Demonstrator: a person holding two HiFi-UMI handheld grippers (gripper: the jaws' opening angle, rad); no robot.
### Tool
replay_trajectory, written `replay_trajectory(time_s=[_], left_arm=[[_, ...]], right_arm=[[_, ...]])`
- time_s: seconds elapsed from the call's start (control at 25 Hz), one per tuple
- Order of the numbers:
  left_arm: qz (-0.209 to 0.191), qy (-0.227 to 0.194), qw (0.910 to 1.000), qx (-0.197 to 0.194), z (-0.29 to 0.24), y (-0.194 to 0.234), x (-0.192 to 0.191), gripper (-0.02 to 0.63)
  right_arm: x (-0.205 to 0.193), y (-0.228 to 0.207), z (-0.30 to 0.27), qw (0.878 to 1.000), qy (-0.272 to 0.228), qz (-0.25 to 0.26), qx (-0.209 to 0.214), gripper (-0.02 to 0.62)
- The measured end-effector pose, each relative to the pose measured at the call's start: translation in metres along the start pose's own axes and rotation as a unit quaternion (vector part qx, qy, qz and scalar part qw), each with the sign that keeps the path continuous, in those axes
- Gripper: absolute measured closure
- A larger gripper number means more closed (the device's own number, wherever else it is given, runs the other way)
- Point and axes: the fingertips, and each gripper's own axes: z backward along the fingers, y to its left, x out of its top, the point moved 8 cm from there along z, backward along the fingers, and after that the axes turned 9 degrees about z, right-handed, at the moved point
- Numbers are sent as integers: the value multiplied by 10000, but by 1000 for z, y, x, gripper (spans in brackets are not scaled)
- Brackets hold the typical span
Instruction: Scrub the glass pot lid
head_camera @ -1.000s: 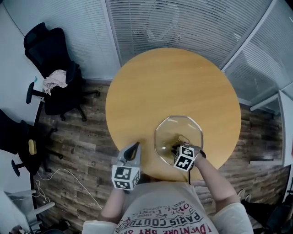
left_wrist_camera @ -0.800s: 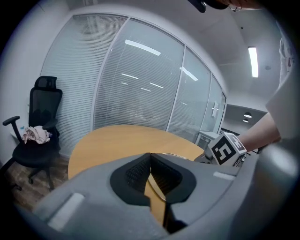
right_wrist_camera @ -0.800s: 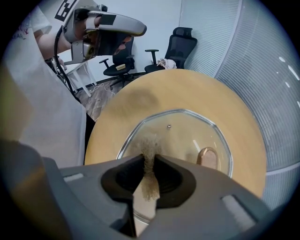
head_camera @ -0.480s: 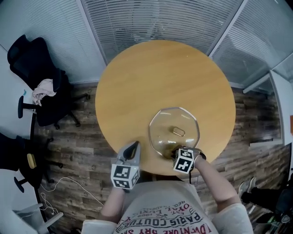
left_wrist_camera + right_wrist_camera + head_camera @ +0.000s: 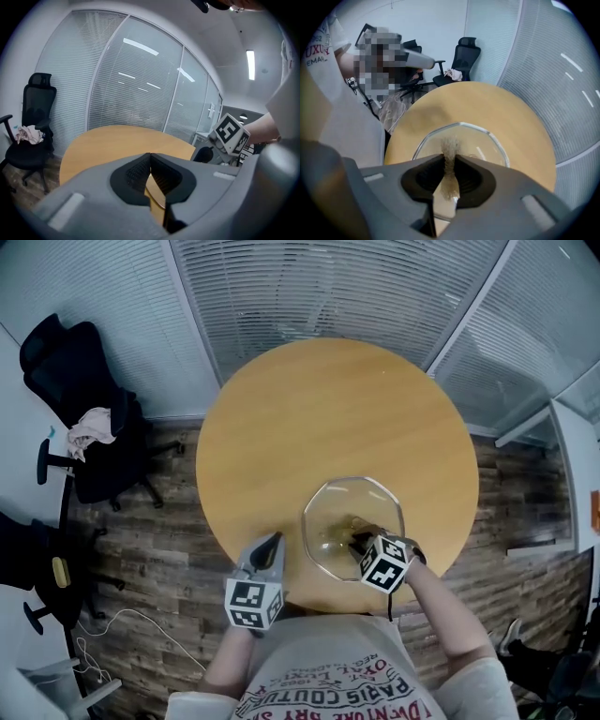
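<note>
A: What do the jaws of the right gripper have?

B: They are clenched on a tan, wiry scrubbing tuft. Its frayed end sticks out past the tips and meets the glass pot lid, which lies flat on the round table right under and ahead of those jaws.

A: How should this stroke go, in your view?

B: Keep the grip firm so the tuft does not slide back between the pads. Press lightly and tilt the tips down, so the fibres do the rubbing and not the jaw plastic. Nothing pins the lid, so I would use short strokes. A long push could skate it across the wood.

A: And the left gripper?

B: Its jaws are pressed together on nothing. It hovers by the table's near edge, well to the left of the right jaws and clear of the lid's rim. Resting it on that rim might steady the glass, though that is only my guess.

A: What differs from half a second ago?

B: Back then the right tips sat at the lid's near rim, and a small handle showed on the glass beyond them. Now the tips reach nearer the lid's middle, and I cannot pick out the handle. The left gripper looks unmoved.
</note>
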Motion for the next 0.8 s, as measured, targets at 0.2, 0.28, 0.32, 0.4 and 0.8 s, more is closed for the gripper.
replay_trajectory(time_s=[0.2, 0.28, 0.32, 0.4, 0.8], left_arm=[[33, -15, 9998, 182, -6, 2, 4, 598], [54, 7, 9996, 273, -7, 2, 4, 598], [66, 16, 9995, 321, -8, 2, 3, 598], [93, 21, 9991, 421, -10, 4, 4, 598], [407, 89, 9946, 946, -15, 8, -5, 598]], right_arm=[[-1, -64, 3, 9954, -11, -237, -932, 528], [-10, -83, -3, 9941, 121, -543, -931, 528], [-14, -91, -7, 9937, 195, -685, -871, 528], [-20, -103, -15, 9926, 315, -902, -746, 528], [-41, -156, -61, 9843, 709, -1546, -470, 528]])
